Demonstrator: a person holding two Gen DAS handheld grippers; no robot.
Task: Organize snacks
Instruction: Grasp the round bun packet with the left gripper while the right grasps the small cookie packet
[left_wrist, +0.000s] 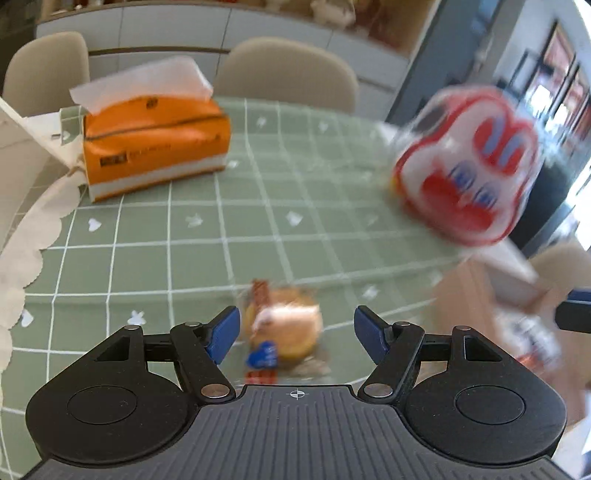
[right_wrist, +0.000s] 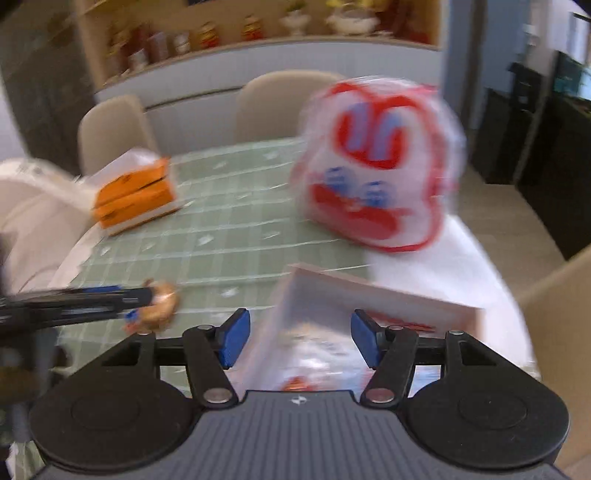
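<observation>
Two grippers spread wide over a snack table

Both tools hang with nothing in their grasp. The left gripper (left_wrist: 295, 332) has its blue pads far apart, and a wrapped bun (left_wrist: 284, 332) lies on the green checked tablecloth (left_wrist: 192, 251) between them, untouched as far as I can tell through the blur. The right gripper (right_wrist: 299, 338) is just as wide and sits above a shallow white box (right_wrist: 369, 295) at the table's near right edge, with blurred snack packets (right_wrist: 317, 354) inside it. A big red-and-white snack bag (right_wrist: 376, 162) stands beyond the box, toward the right edge. An orange tissue pack (left_wrist: 155, 144) rests at the far left, near two beige chairs (left_wrist: 288, 70).
</observation>
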